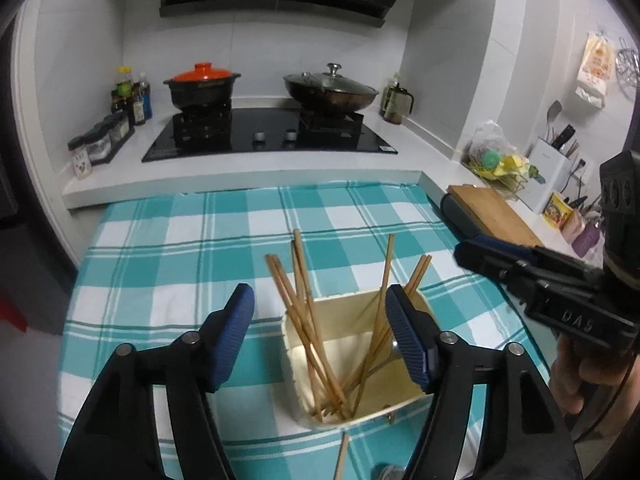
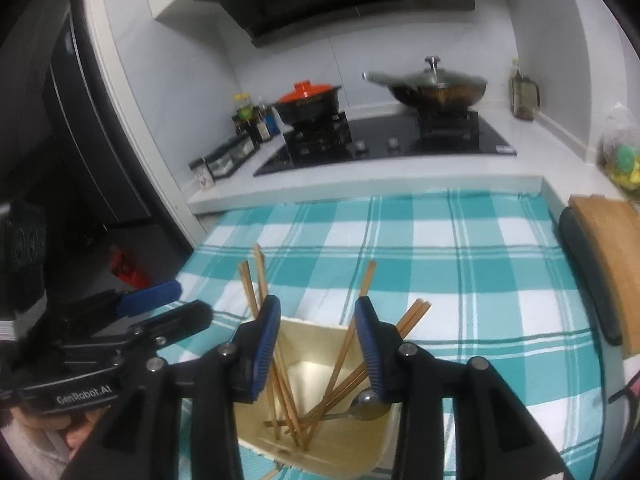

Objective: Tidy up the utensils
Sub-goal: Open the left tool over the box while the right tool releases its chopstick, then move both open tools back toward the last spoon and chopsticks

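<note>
A cream square utensil holder (image 1: 394, 408) stands on the teal checked cloth. It holds several wooden chopsticks (image 1: 308, 328) and a metal spoon (image 2: 366, 402). It also shows in the right wrist view (image 2: 344, 446). My left gripper (image 1: 320, 320) is open and empty, just above the holder, its right finger over the rim. My right gripper (image 2: 316, 328) is open and empty, right above the holder's mouth. One chopstick (image 1: 342, 458) lies on the cloth in front of the holder. The right gripper also shows at the right edge of the left wrist view (image 1: 500, 260).
The checked cloth (image 1: 180, 240) covers a table in front of a white counter with a black hob (image 1: 268, 136), a pot with an orange lid (image 1: 202, 88) and a lidded wok (image 1: 332, 90). A wooden cutting board (image 1: 492, 212) lies at the right. Bottles (image 1: 132, 96) stand at the left.
</note>
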A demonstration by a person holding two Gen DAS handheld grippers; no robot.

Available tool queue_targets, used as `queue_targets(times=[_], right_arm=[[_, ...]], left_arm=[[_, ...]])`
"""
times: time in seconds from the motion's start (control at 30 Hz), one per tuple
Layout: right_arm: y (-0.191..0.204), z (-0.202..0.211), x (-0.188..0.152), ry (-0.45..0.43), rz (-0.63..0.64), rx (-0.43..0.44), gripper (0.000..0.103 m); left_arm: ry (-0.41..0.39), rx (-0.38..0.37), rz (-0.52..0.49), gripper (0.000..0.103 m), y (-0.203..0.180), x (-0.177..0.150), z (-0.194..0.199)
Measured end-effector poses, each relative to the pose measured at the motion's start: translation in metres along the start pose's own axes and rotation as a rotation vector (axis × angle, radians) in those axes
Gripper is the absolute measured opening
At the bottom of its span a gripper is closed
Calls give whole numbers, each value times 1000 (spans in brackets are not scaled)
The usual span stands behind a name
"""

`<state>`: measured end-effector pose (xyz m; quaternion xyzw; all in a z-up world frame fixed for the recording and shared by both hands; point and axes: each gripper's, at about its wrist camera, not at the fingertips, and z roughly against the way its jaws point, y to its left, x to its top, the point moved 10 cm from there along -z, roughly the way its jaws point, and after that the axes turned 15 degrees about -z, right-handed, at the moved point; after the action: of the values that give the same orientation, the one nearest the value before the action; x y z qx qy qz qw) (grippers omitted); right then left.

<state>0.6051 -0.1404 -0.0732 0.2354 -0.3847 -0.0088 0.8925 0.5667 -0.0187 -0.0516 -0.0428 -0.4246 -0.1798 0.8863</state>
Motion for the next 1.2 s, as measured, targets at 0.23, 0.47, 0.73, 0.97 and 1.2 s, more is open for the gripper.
queue_targets(times=[0.23,0.47,0.73,0.97,1.2], right_arm=[[15,110,-3,-98,125,-42,46],[3,192,-70,-122,264,-158,46],[-31,205,-183,-114,209,-223,46],[-59,168,-288,-70,47,-231,46],[-62,148,-328,-2,12,-232,46]], left_arm=[[1,142,-197,98,5,-41,112],[66,178,-246,100,-15,-149,163],[110,71,-66,99,-72,-265,131],[114,61,-24,99,-104,-300,108],[110,63,16,99,-102,-311,105]])
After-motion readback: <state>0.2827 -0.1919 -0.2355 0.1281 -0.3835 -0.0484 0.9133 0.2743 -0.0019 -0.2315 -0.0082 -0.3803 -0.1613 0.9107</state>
